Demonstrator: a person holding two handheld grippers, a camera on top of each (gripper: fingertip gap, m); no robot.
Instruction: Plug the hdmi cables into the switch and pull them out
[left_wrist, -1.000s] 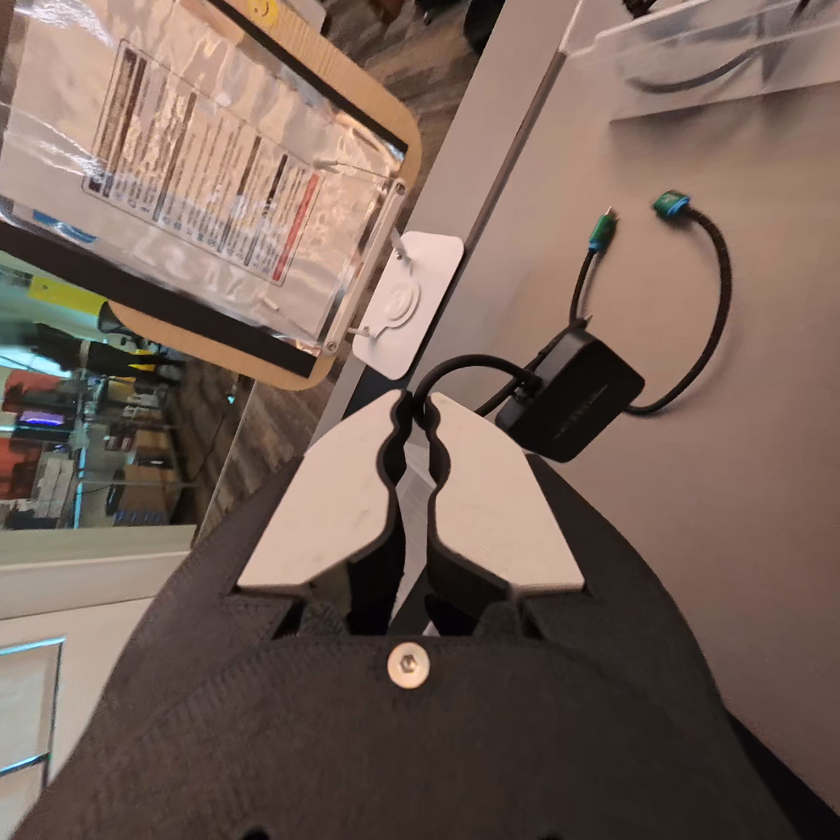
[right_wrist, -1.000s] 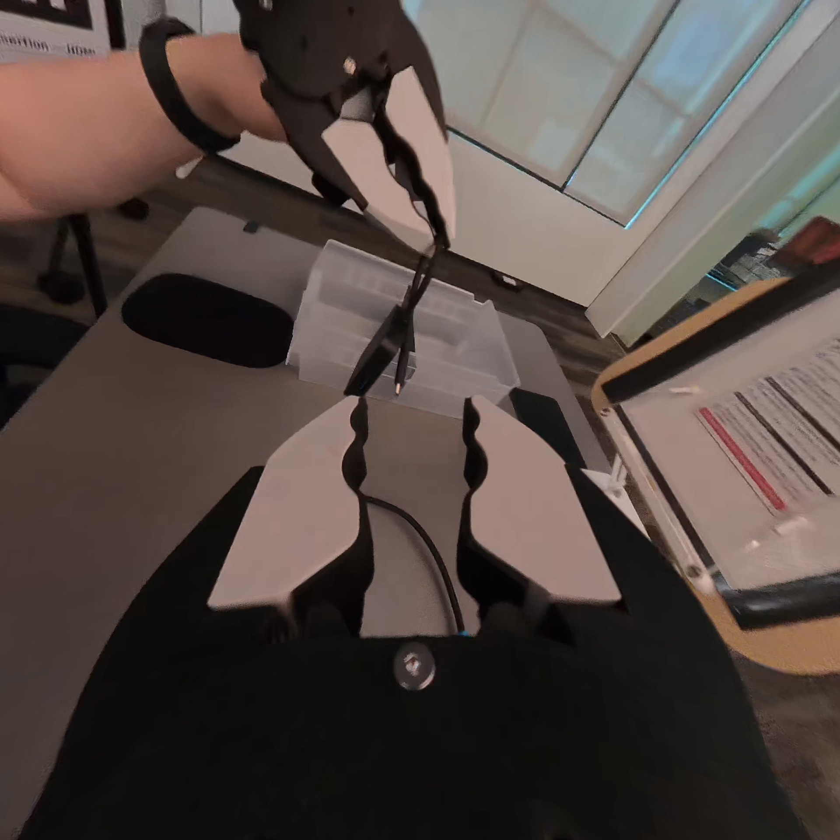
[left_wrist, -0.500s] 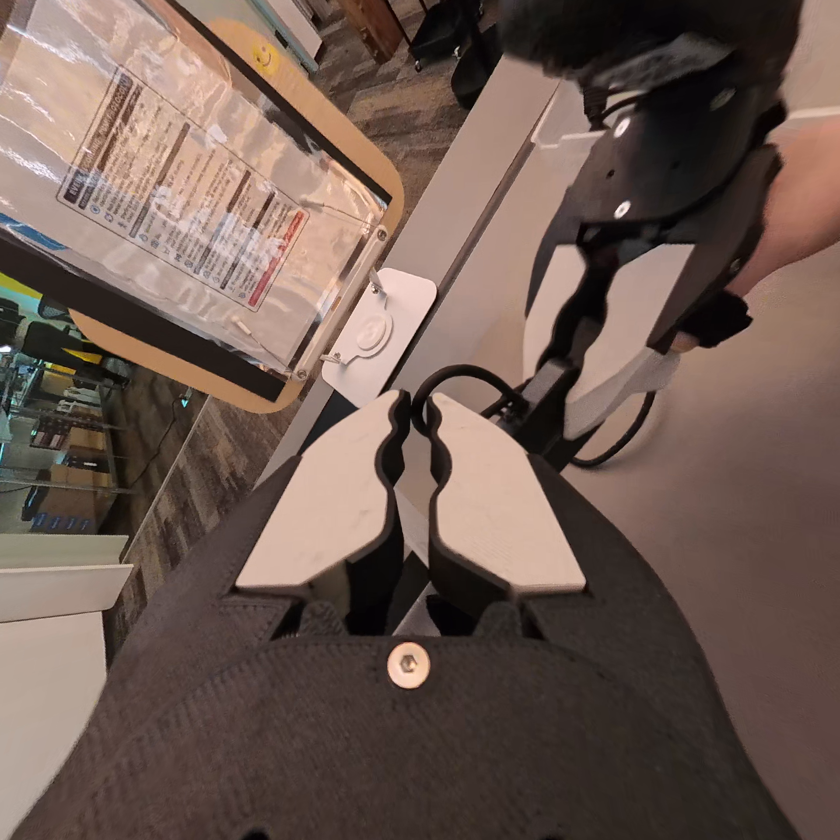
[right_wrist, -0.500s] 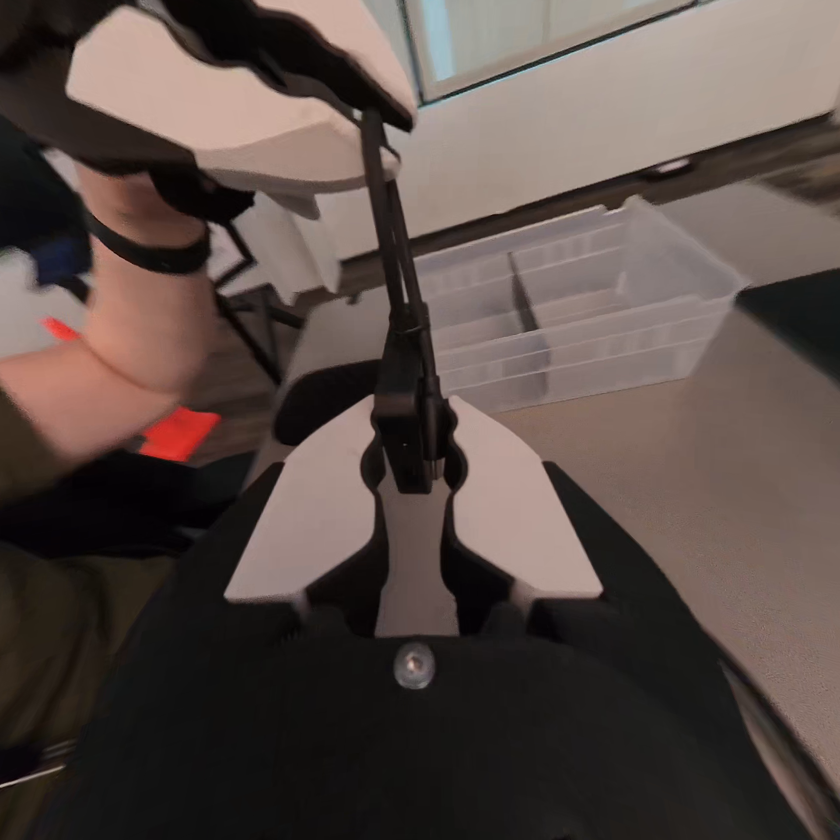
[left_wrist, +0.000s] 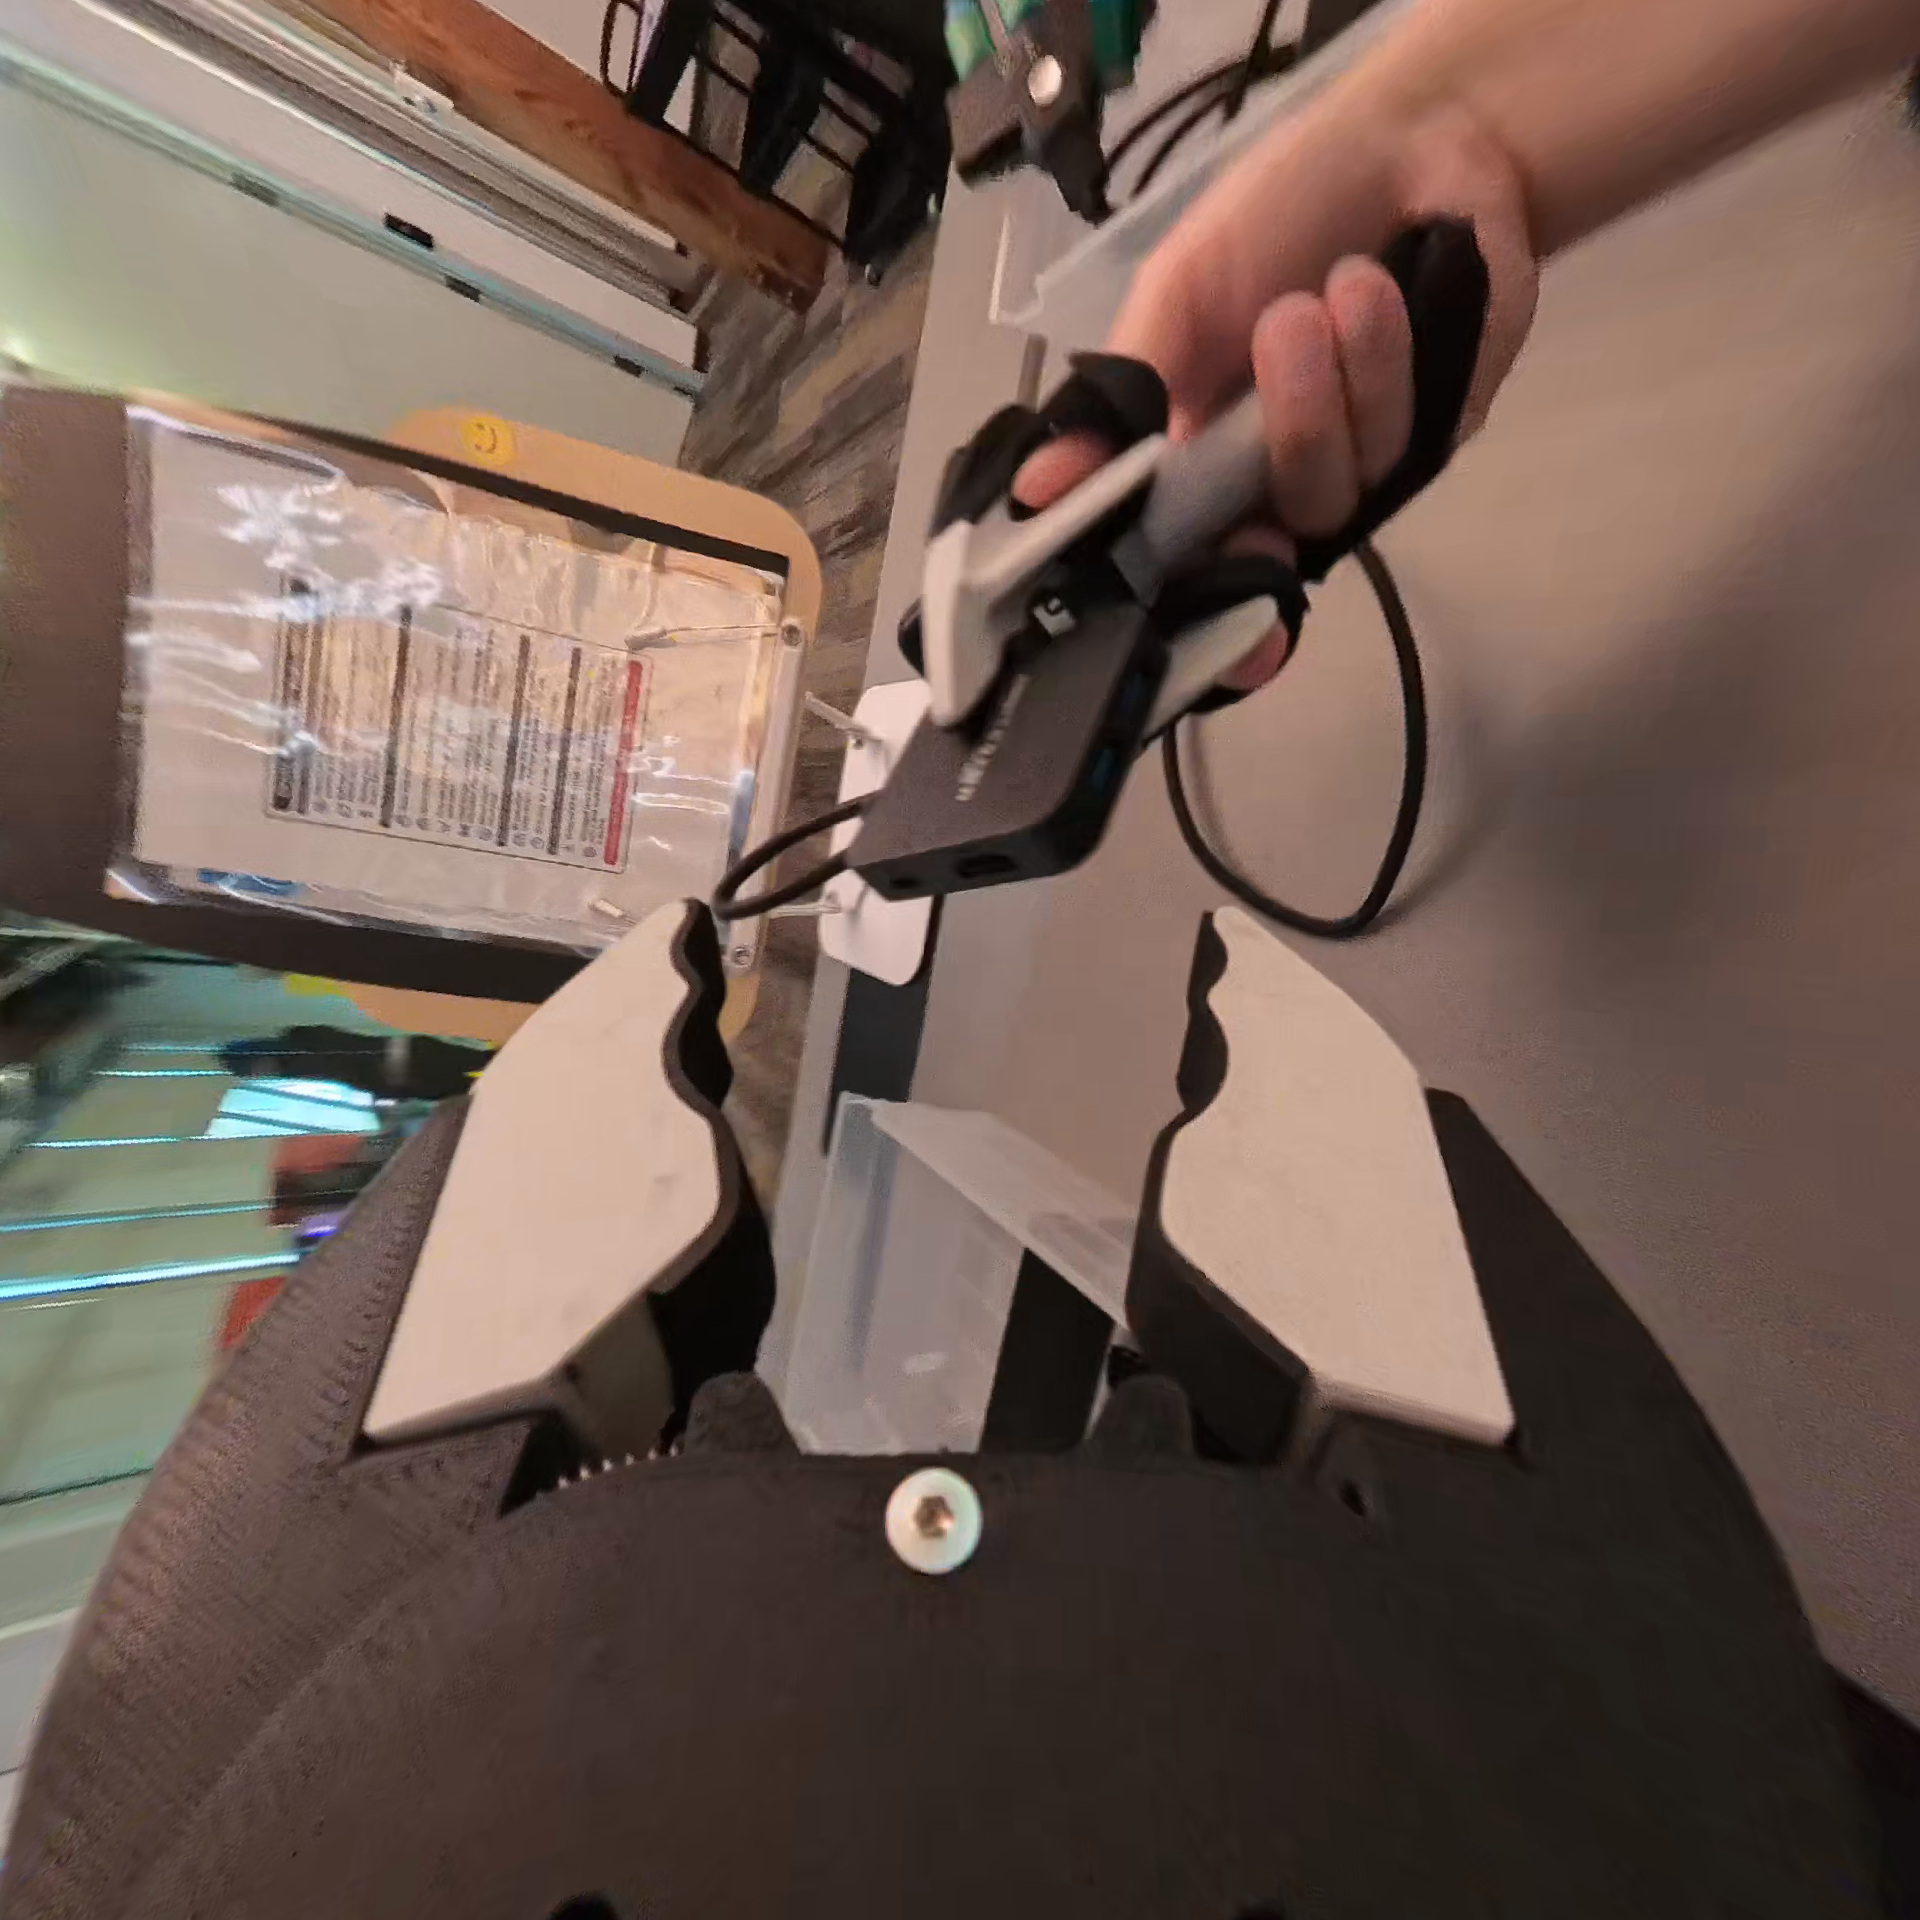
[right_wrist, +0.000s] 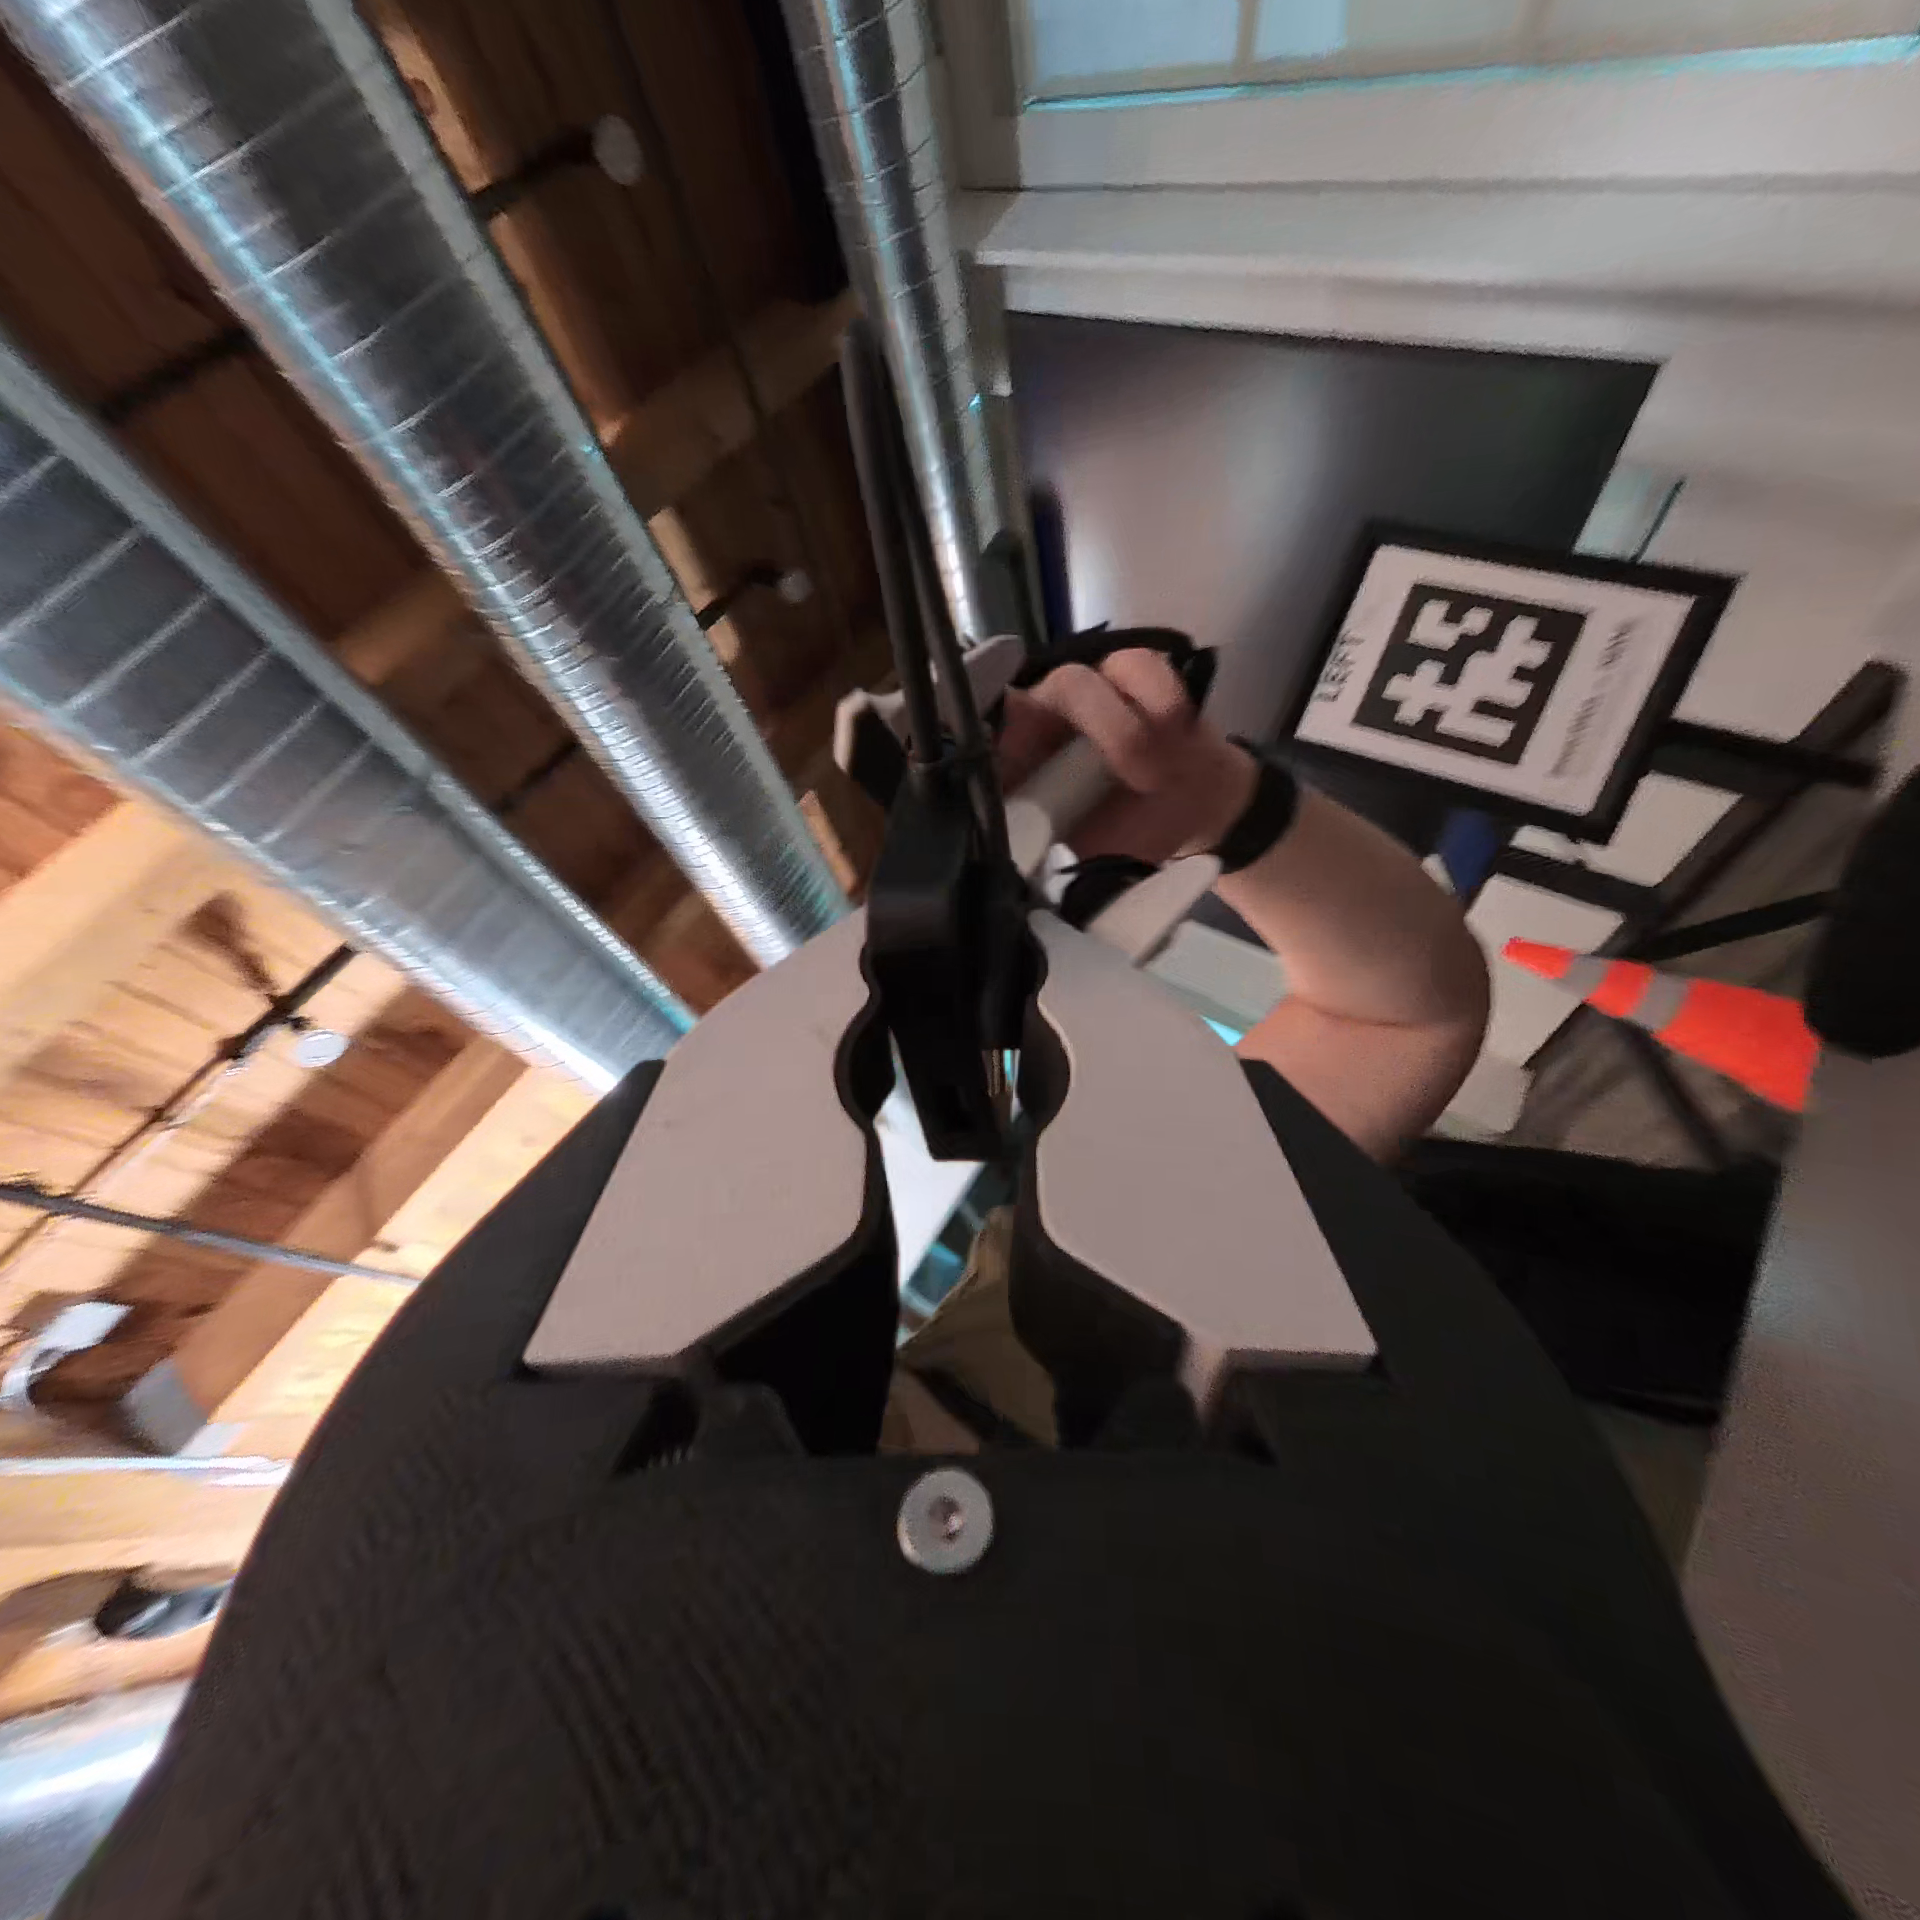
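Grey table fills the right half of the left wrist view, running from near to far. A clear plastic bin sits on it at the near edge, seen between the left gripper's fingers.

Left of the table, past its edge: a tan board carrying a plastic-covered printed sheet. A small white plate sits at the table edge beside it.

Left gripper: jaws spread wide, holding nothing. A thin black cable loop from the switch passes just by the tip of its left finger; contact cannot be told.

Right gripper, farther off in the left wrist view, is held by a hand and lifted above the table. In its own view the right gripper is closed on the black switch, clamped edge-on between the fingertips.

Switch in the left wrist view: flat black box, tilted, ports on its near end facing the left gripper. A thicker black cable loops from under the right gripper down to the table on the right.

Right wrist view points upward: ribbed metal ducts under a wooden ceiling, a framed black-and-white marker sign far right, an orange cone below it. Two thin black cables rise from the switch's far end.
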